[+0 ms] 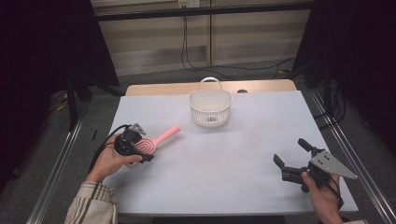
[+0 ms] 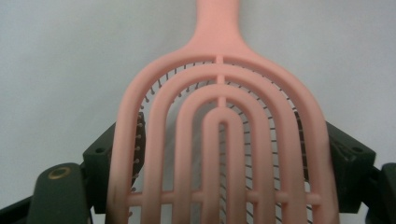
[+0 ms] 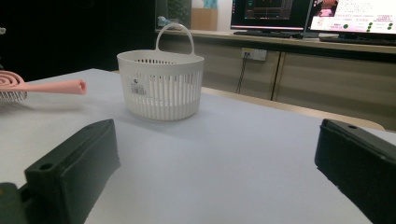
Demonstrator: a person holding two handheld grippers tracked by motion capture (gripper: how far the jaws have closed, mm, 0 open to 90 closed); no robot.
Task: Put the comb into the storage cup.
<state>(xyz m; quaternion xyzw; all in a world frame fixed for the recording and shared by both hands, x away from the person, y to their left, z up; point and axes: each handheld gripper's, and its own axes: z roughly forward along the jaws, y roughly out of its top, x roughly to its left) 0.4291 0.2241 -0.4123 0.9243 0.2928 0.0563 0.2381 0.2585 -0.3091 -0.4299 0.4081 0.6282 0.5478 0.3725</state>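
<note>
Left gripper [image 1: 140, 148]: jaws pinching the head of a pink brush [image 1: 156, 140] from both sides; slotted back faces up, bristles down, handle pointing toward the white basket [image 1: 210, 108]. Brush sits near-left of the basket, held just above the desk [image 1: 243, 154]. Right gripper [image 1: 290, 153]: jaws spread wide, nothing between them, well to the near-right of the basket, low over the desk. Basket upright, handle raised.
</note>
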